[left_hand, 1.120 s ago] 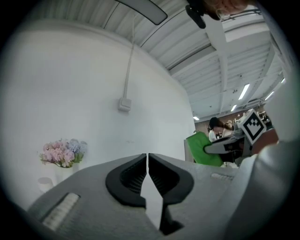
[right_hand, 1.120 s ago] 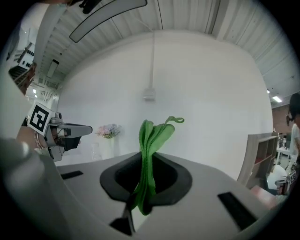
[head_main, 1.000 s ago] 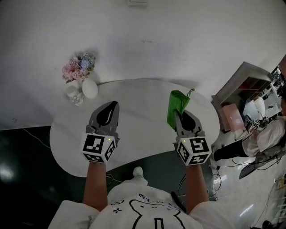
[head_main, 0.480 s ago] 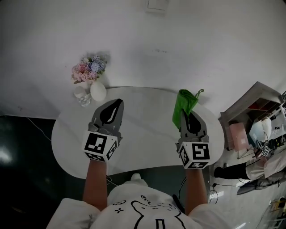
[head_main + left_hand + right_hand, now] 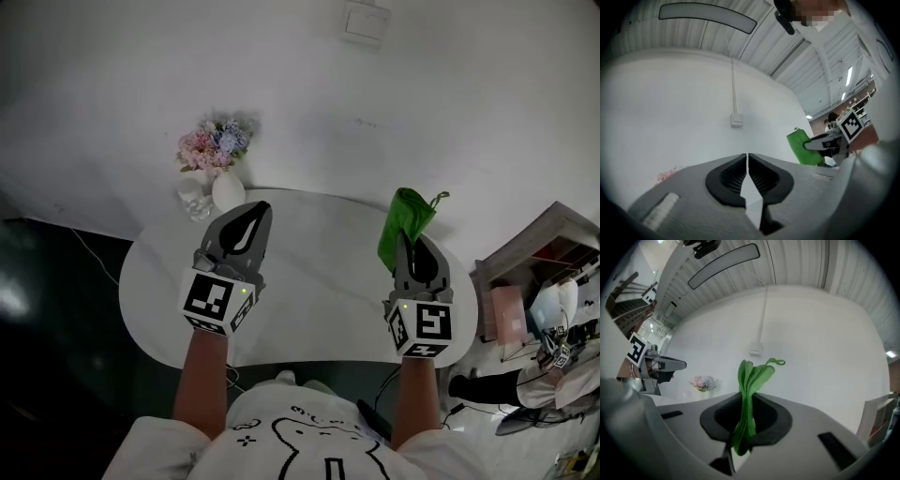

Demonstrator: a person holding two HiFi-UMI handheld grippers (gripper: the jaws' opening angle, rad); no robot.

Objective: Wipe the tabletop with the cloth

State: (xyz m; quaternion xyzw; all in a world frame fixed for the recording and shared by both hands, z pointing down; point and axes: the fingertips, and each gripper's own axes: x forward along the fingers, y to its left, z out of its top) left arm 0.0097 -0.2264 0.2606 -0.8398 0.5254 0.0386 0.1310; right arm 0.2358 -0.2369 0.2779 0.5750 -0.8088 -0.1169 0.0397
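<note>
A folded green cloth [image 5: 403, 223] [image 5: 749, 394] is pinched upright in my right gripper [image 5: 415, 251] [image 5: 743, 427], held in the air above the right part of the round white tabletop [image 5: 319, 281]. The cloth's loop sticks out at its top. My left gripper [image 5: 246, 220] [image 5: 748, 164] is shut with nothing between its jaws and hovers over the left half of the table. In the left gripper view the cloth [image 5: 802, 147] and the right gripper show at the right. Both grippers point toward the white wall.
A white vase of pink and blue flowers [image 5: 217, 159] and a small glass [image 5: 192, 199] stand at the table's far left edge. A wall switch [image 5: 366, 21] is above. Shelving and clutter [image 5: 544, 291] sit to the right on the dark floor.
The view has shifted, so the table and both grippers sit lower and further right in frame. The cloth stays pinched in the right gripper; the left gripper stays shut.
</note>
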